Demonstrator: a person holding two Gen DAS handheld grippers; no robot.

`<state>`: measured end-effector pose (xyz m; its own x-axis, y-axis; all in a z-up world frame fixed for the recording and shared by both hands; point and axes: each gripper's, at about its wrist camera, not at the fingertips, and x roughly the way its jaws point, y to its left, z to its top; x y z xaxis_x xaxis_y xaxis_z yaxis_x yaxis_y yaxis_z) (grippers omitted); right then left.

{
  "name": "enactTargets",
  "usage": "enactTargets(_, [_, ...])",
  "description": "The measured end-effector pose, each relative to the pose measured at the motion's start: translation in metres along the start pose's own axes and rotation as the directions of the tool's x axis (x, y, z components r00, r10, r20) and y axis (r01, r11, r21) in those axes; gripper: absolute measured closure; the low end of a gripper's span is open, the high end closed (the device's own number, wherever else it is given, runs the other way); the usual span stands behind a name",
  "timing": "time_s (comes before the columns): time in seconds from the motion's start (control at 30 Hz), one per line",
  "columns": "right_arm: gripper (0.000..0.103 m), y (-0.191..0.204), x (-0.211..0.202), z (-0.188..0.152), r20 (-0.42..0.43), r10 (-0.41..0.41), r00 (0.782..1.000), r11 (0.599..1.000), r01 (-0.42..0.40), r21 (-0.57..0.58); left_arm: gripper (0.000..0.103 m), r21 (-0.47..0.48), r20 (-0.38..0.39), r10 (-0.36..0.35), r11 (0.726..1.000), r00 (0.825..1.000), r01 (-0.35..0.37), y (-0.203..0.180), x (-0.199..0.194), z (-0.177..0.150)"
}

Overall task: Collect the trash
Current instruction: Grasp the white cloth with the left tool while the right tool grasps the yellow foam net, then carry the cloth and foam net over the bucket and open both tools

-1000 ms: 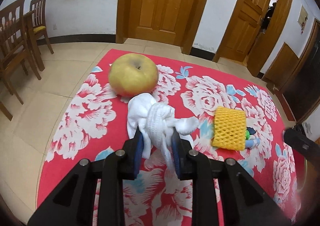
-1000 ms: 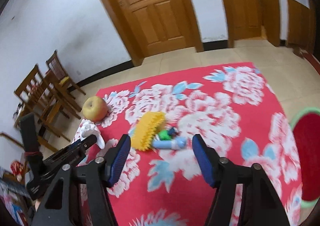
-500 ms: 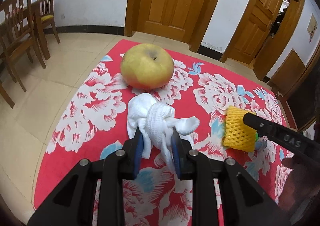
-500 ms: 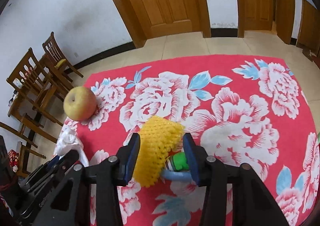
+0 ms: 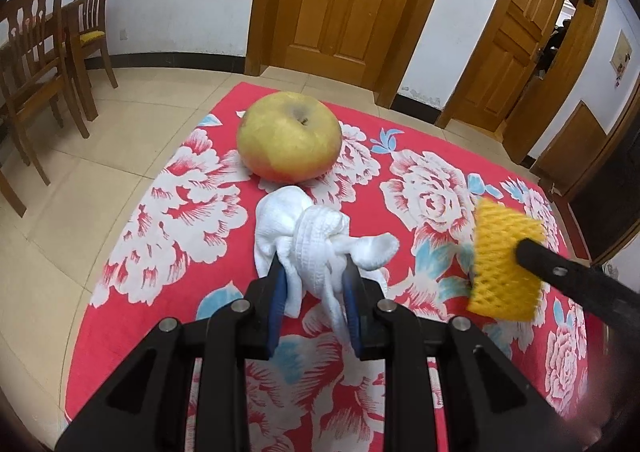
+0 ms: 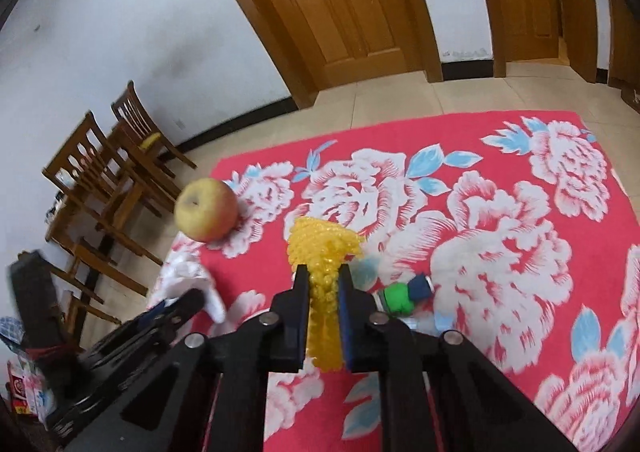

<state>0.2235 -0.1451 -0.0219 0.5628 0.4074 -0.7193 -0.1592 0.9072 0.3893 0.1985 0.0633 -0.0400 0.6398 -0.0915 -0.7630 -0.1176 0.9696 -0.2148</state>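
Right wrist view: the right gripper [image 6: 323, 284] has just been closing, and its jaws now pinch the yellow foam net [image 6: 322, 252], crushing its near end between the blue pads while the far end fans out ahead of them. The net's long axis runs straight along the fingers, away from the camera, toward the middle of the red flowered worktop [image 6: 500, 236]. Just beside the jaws, toward the right edge, lies a small bottle with a green and blue cap [image 6: 402, 294], touching or nearly touching the net. The left gripper [image 5: 314, 276] sits nearer the left edge, its jaws clamped on a crumpled white tissue [image 5: 316, 236], with the apple [image 5: 289, 136] just beyond. Lifting the net probably needs a straight pull clear of the bottle.
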Motion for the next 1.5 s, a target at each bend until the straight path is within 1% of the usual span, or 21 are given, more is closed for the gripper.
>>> enactTargets(0.13, [0.089,-0.007,-0.031,-0.01,0.055,0.015,0.998,0.999,-0.017,0.043,0.077,0.009,0.021,-0.012,1.0,1.0,0.012,-0.003,-0.007,0.001])
enactTargets(0.2, [0.089,-0.012,-0.045,-0.016,0.074,0.005,0.997,0.998,-0.009,0.059,0.077,0.025,0.036,-0.02,1.0,0.999,0.019,-0.006,-0.011,0.002])
enactTargets(0.3, [0.089,-0.021,-0.063,-0.024,0.098,-0.001,0.995,0.995,-0.009,0.1,0.077,0.062,0.064,0.002,0.998,0.998,-0.006,-0.014,-0.017,0.003])
enactTargets(0.43, [0.088,-0.031,-0.087,-0.033,0.131,-0.018,0.991,0.992,0.001,0.129,0.077,0.083,0.065,-0.027,0.996,0.998,0.022,-0.022,-0.023,0.004])
enactTargets(0.57, [0.088,-0.041,-0.11,-0.041,0.164,-0.012,0.986,0.987,-0.014,0.16,0.077,0.114,0.059,-0.061,0.992,0.996,0.054,-0.034,-0.033,0.005])
enactTargets(0.7, [0.088,-0.052,-0.132,-0.049,0.196,-0.046,0.98,0.983,0.009,0.184,0.077,0.122,0.058,-0.085,0.99,0.995,0.077,-0.045,-0.046,0.0])
enactTargets(0.8, [0.088,-0.062,-0.148,-0.058,0.218,-0.071,0.973,0.977,0.024,0.212,0.077,0.135,0.047,-0.109,0.986,0.993,0.102,-0.058,-0.056,-0.007])
enactTargets(0.87, [0.088,-0.071,-0.159,-0.063,0.218,-0.09,0.972,0.972,0.038,0.231,0.077,0.14,0.035,-0.131,0.982,0.991,0.125,-0.066,-0.06,-0.011])
enactTargets(1.1, [0.088,-0.099,-0.193,-0.079,0.253,-0.12,0.96,0.96,0.047,0.276,0.077,0.168,-0.012,-0.199,0.966,0.98,0.199,-0.105,-0.073,-0.027])
enactTargets(1.3, [0.088,-0.123,-0.215,-0.089,0.276,-0.132,0.952,0.95,0.042,0.311,0.077,0.216,-0.041,-0.225,0.949,0.973,0.229,-0.136,-0.076,-0.035])
enactTargets(1.5, [0.088,-0.139,-0.227,-0.099,0.29,-0.146,0.946,0.939,0.041,0.341,0.077,0.242,-0.078,-0.291,0.922,0.954,0.301,-0.163,-0.083,-0.042])
